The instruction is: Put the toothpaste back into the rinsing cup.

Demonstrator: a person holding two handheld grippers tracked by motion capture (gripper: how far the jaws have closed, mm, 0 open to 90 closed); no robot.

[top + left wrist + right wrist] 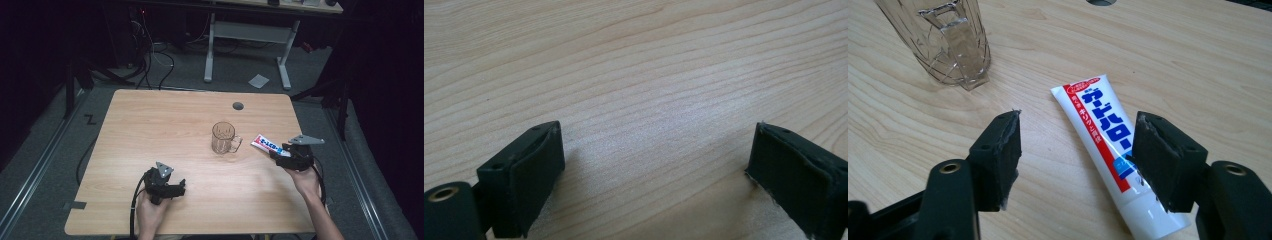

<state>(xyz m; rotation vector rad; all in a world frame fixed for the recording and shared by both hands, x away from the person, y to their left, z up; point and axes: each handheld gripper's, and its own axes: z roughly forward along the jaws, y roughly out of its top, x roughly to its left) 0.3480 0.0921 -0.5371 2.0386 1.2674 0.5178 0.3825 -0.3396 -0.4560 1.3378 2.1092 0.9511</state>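
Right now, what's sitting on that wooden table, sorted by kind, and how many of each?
Clear glass mugs: 1, the mug near the table's middle.
Toothpaste tubes: 1, the white tube lying flat between the open fingers of the right gripper.
Hand-held grippers: 2, that one and the left gripper, also open with nothing in it.
Total: 4.

The light wood-grain table (150, 125) carries a clear glass mug with a handle (943, 42) standing beyond the right gripper's left jaw, and a white, red and blue toothpaste tube (1103, 135) lying flat, partly under its right jaw.
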